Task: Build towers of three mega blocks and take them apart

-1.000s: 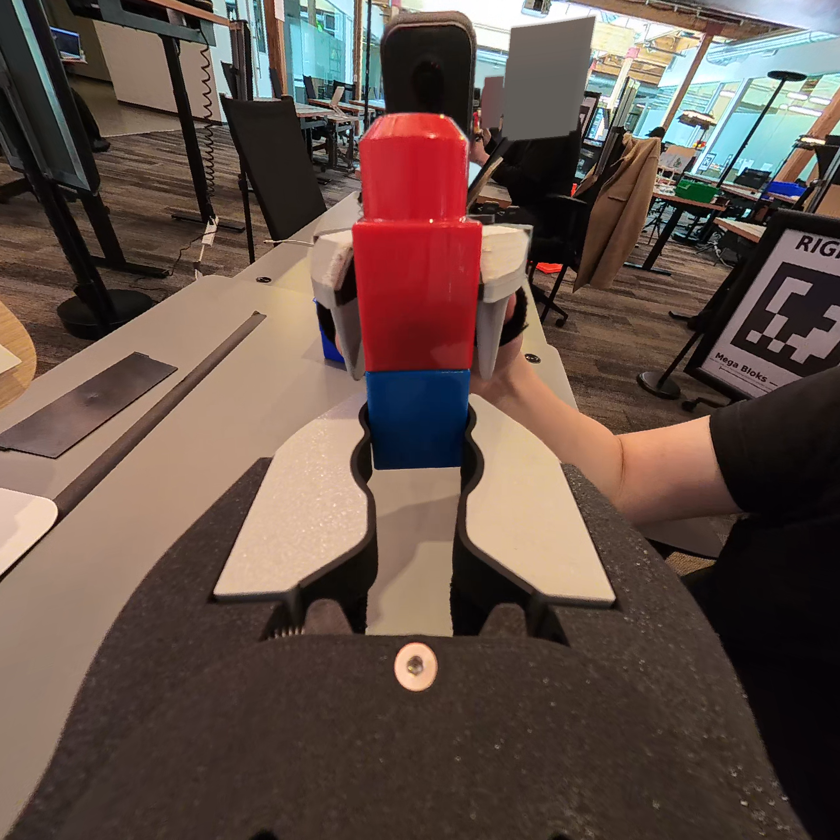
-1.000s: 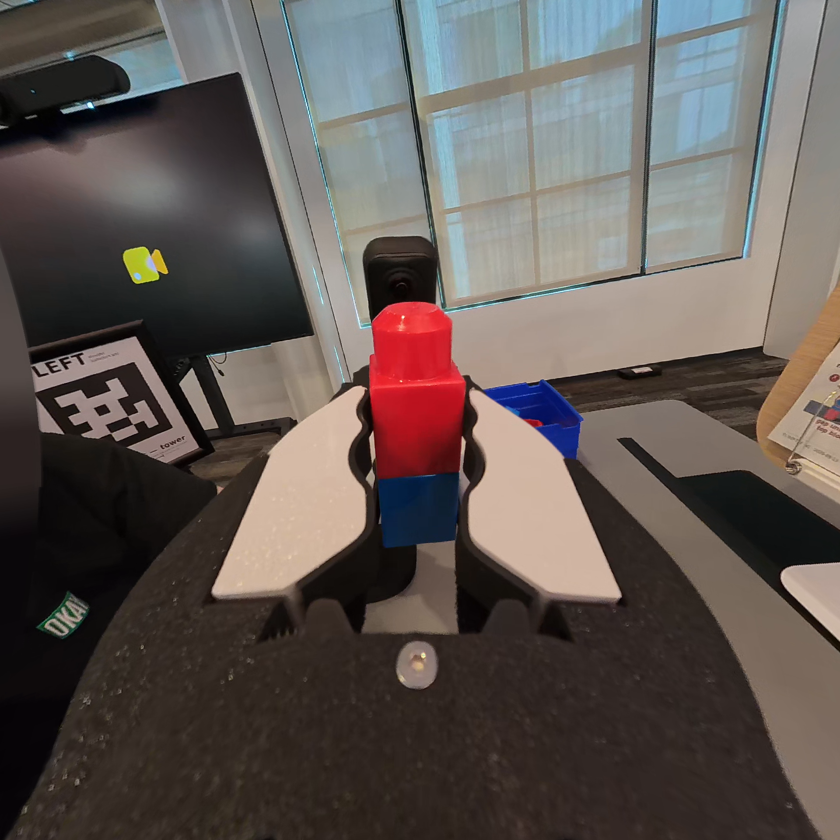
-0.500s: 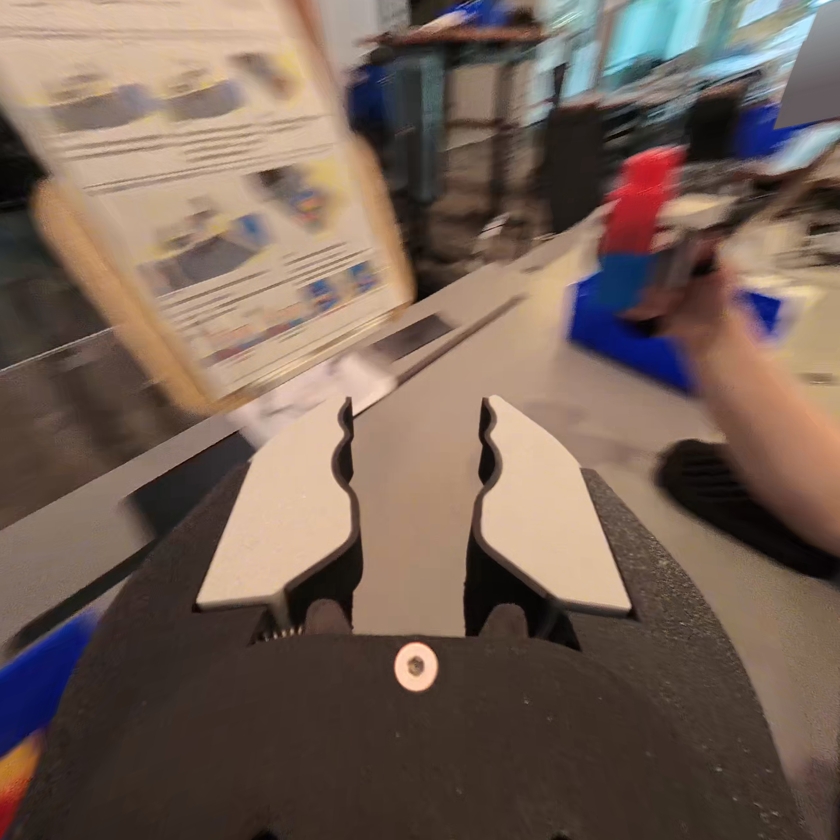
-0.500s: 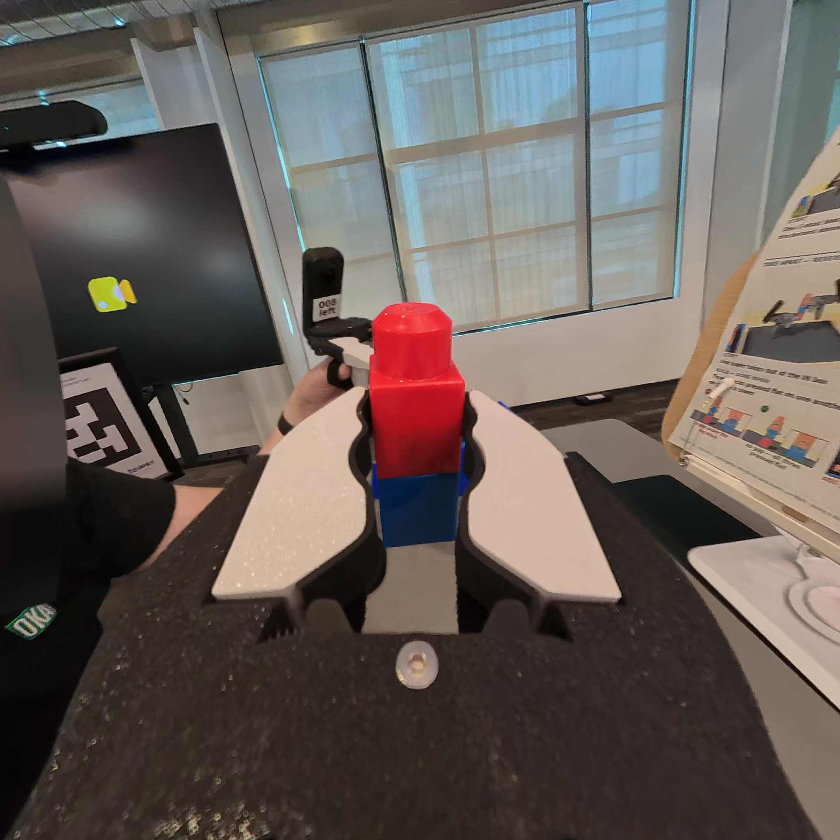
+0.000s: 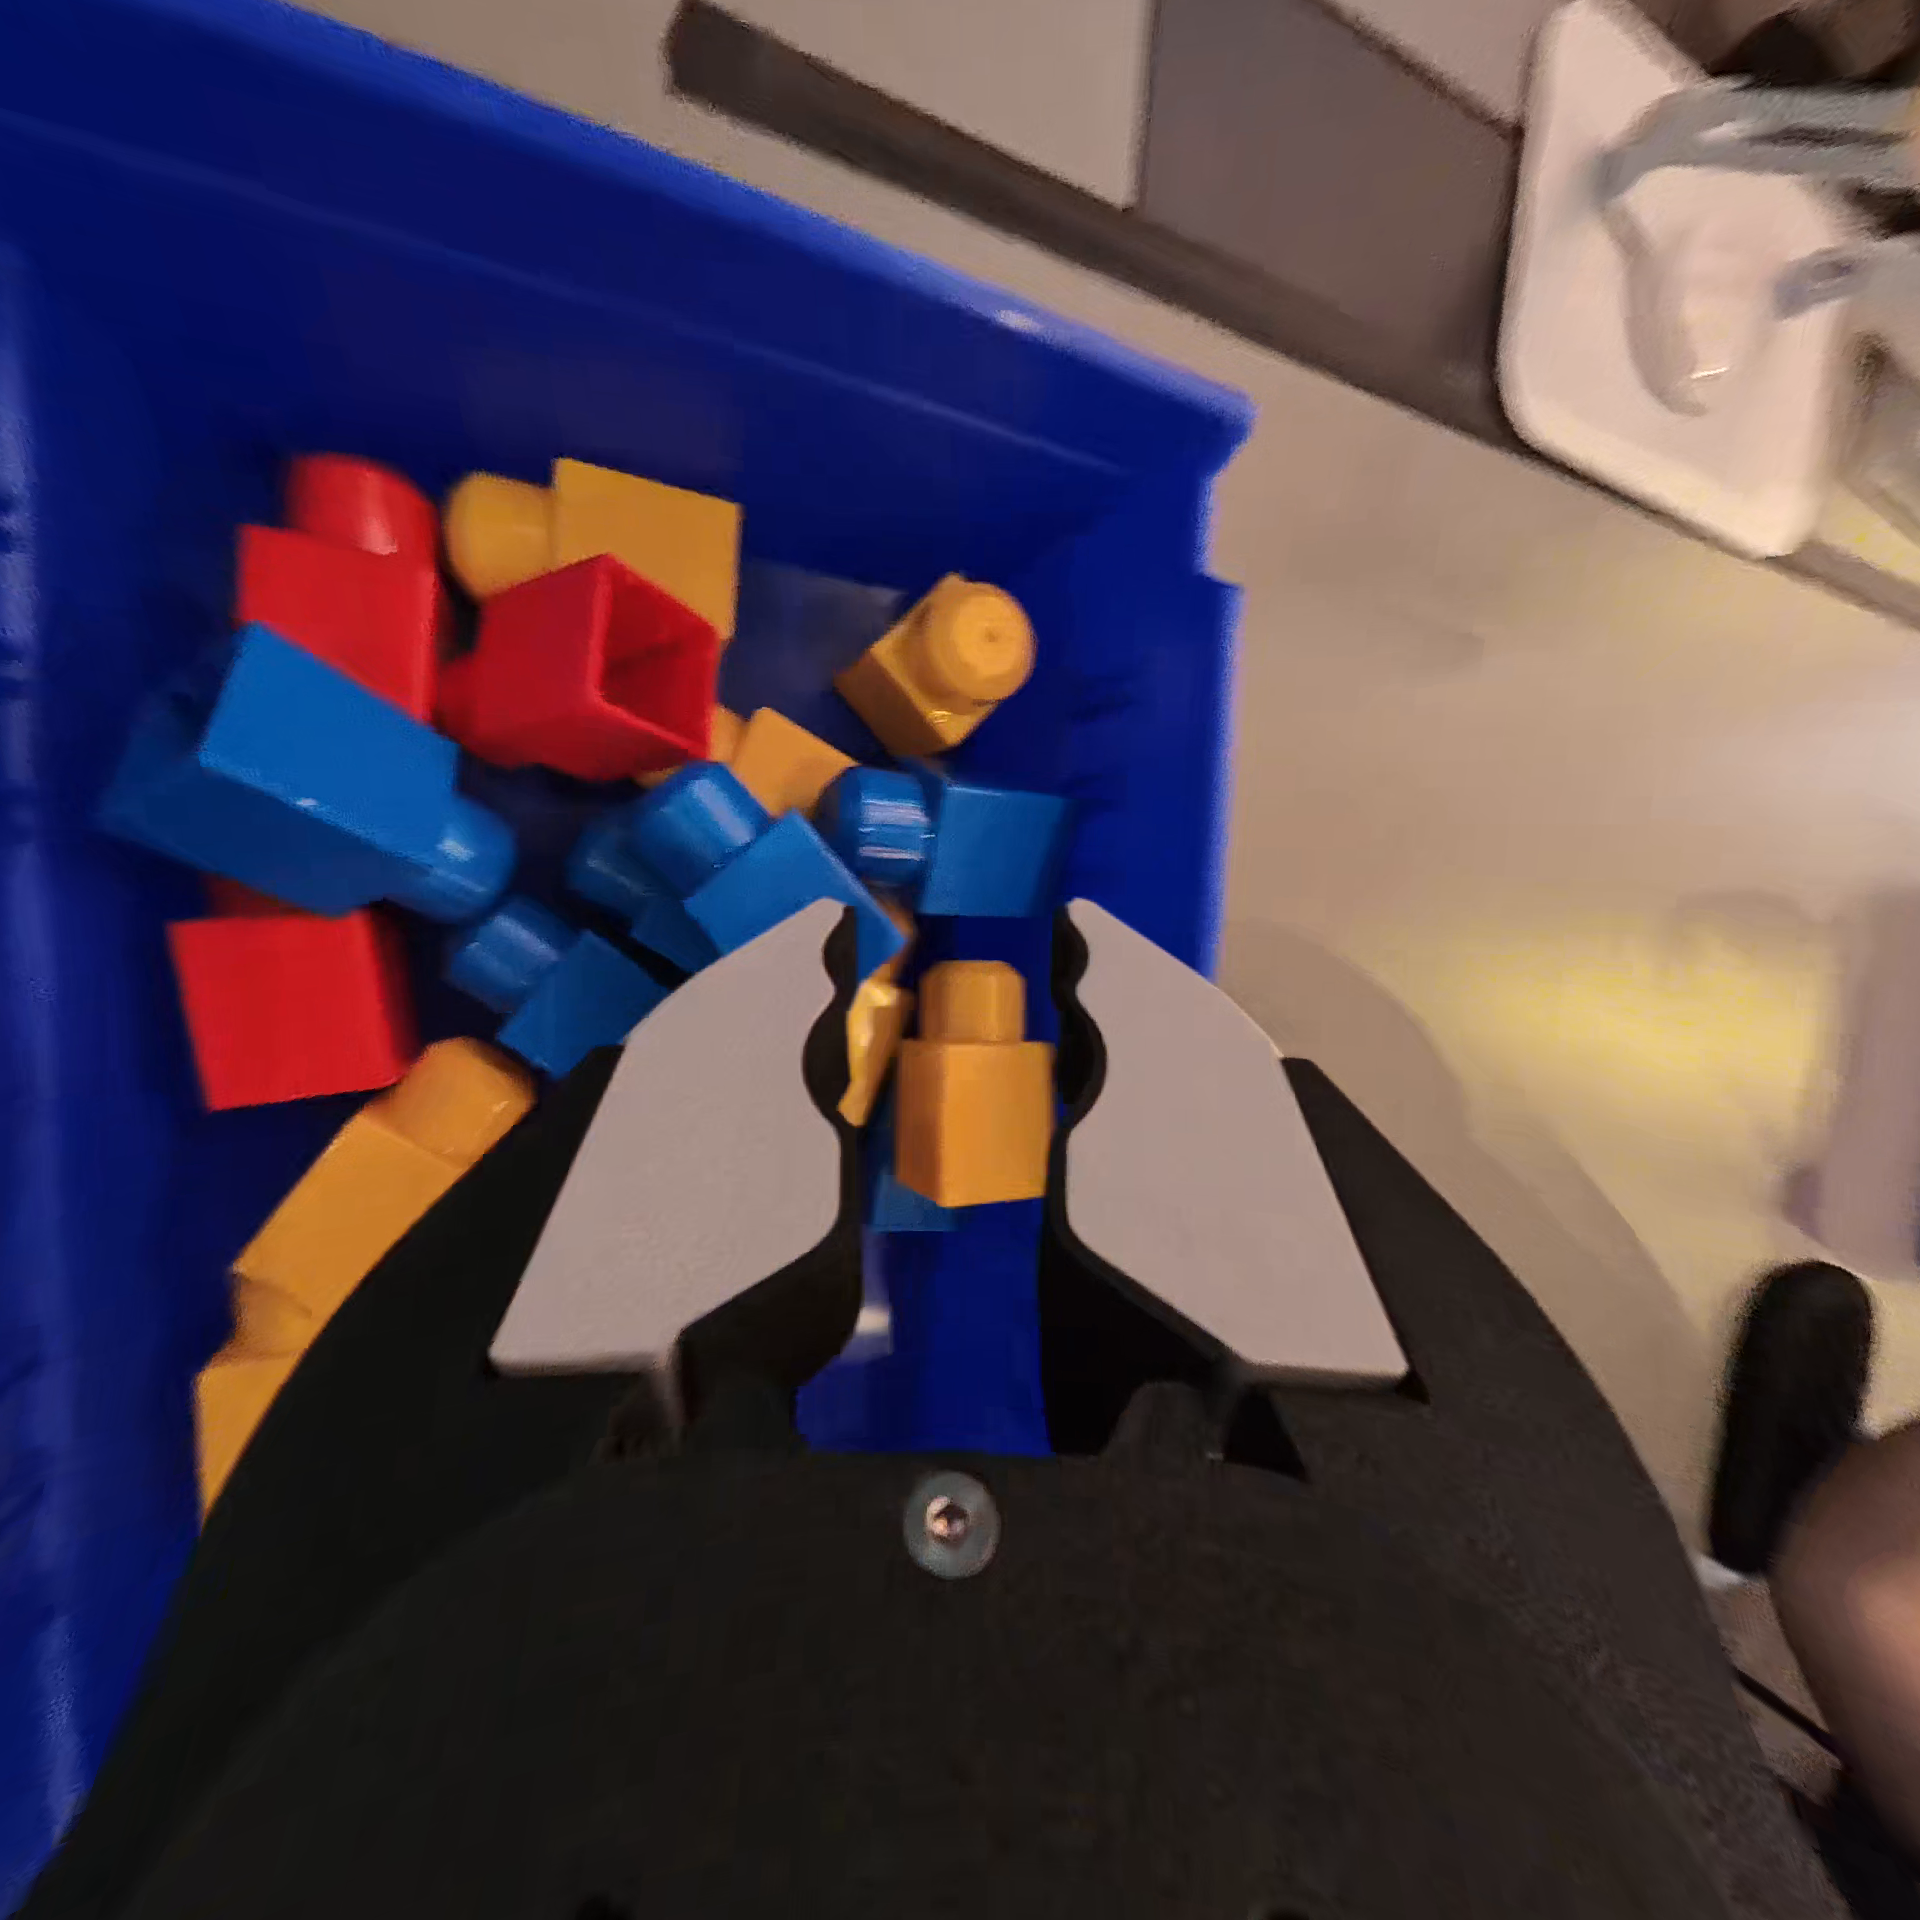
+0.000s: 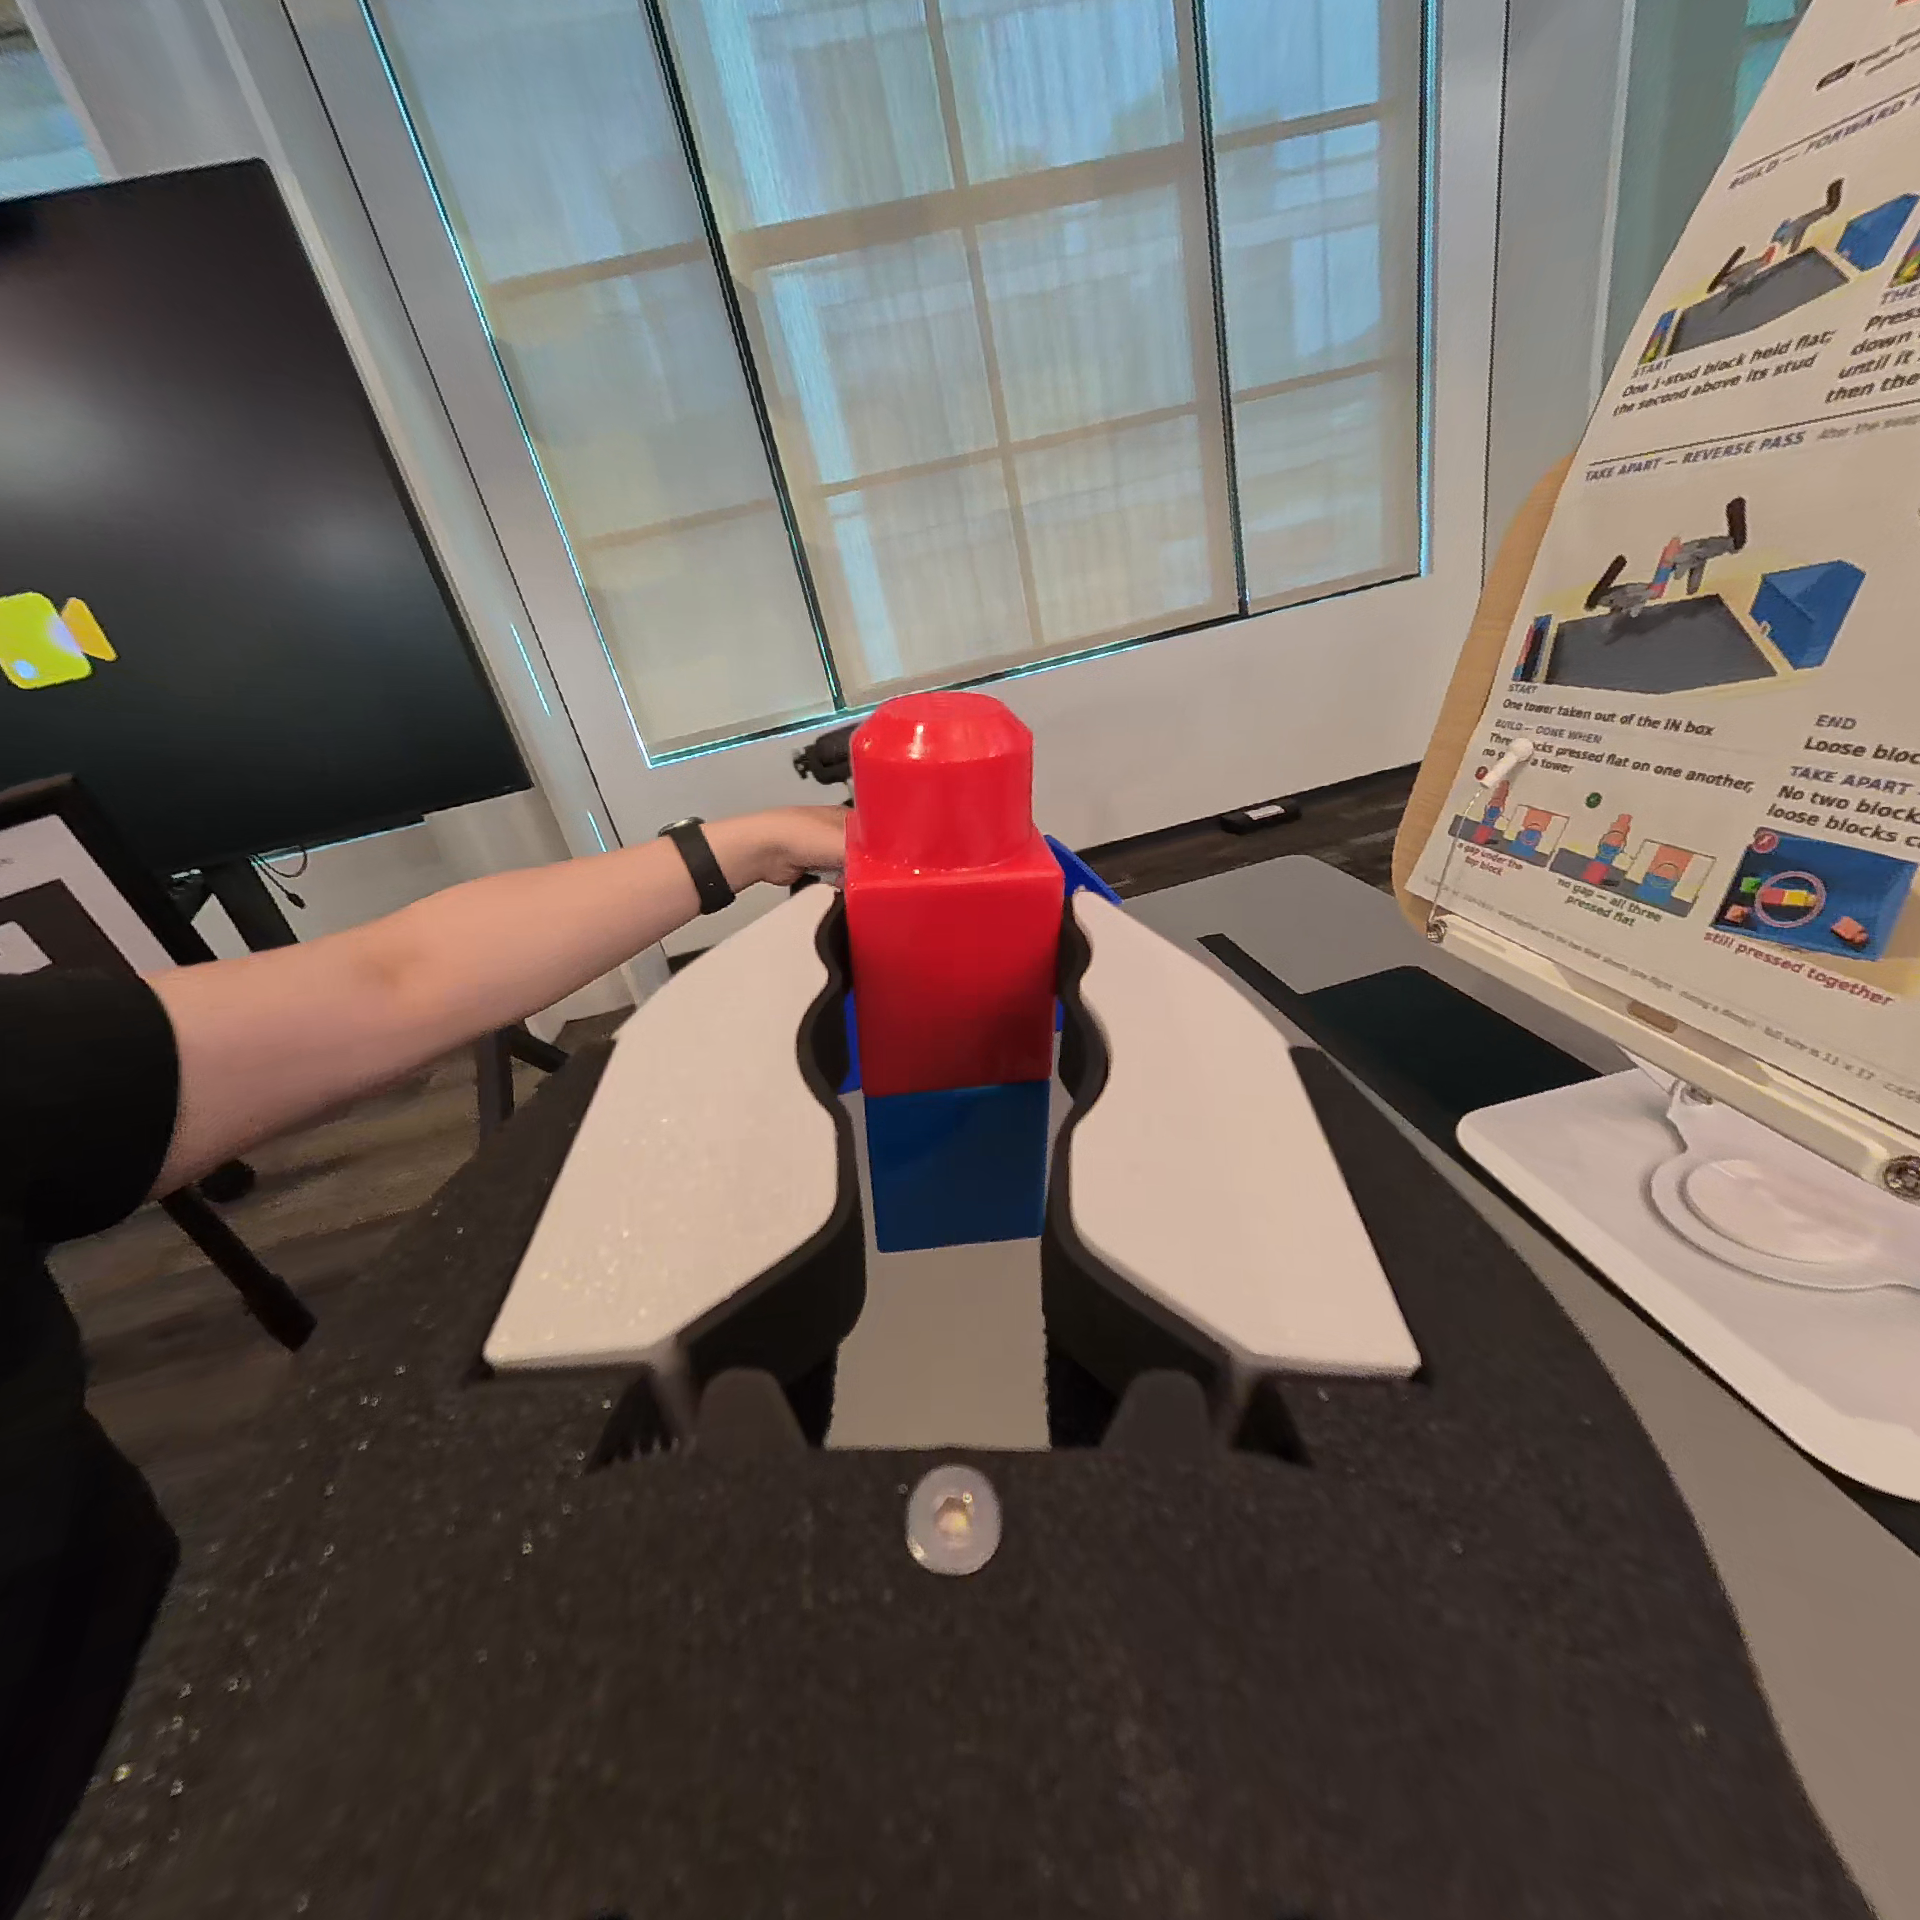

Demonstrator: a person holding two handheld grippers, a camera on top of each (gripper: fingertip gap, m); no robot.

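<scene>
The right gripper squeezes a red block stuck on a blue block. The left gripper, spread wide, hangs over a bin of blocks.

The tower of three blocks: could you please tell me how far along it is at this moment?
Done: a red block sits pressed on a blue block, clamped in the right hand-held gripper. In hand: the left hand-held gripper is open over the blue bin, with a yellow block between its fingers but not yet gripped. Left: grasp a third block, press it on, then take the tower apart.
</scene>
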